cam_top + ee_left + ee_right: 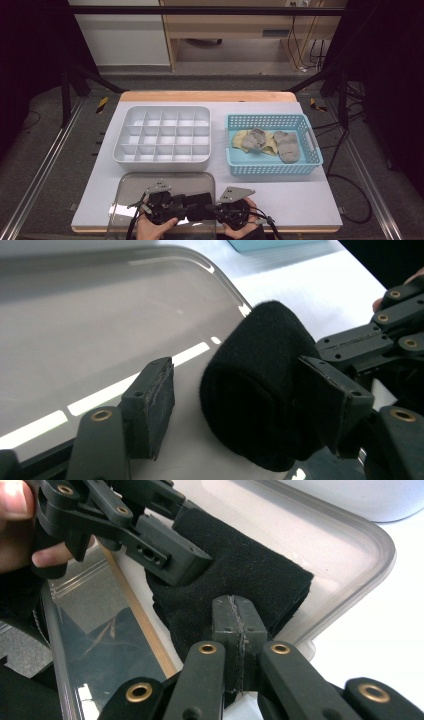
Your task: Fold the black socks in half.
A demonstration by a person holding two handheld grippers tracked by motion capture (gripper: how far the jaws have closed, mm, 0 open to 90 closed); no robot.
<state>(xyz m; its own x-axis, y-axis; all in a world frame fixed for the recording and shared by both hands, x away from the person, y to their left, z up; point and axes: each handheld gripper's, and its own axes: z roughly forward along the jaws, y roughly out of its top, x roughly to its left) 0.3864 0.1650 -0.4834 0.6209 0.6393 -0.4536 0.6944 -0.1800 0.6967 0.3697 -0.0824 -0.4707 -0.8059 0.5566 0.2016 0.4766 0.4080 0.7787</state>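
The right gripper (235,617) has its jaws pressed together, pinching a fold of the black sock (240,575). The left gripper (235,390) stands spread around the sock's rolled, fuzzy bulk, one pad apart from it. The sock lies over the clear tray (130,187) at the table's near edge.

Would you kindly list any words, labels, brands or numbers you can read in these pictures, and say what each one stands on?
None: no readable text anywhere.
The black sock, white divided organiser, blue basket and clear tray bear no print.
The yellow-and-black striped floor tape is a marking, not lettering.
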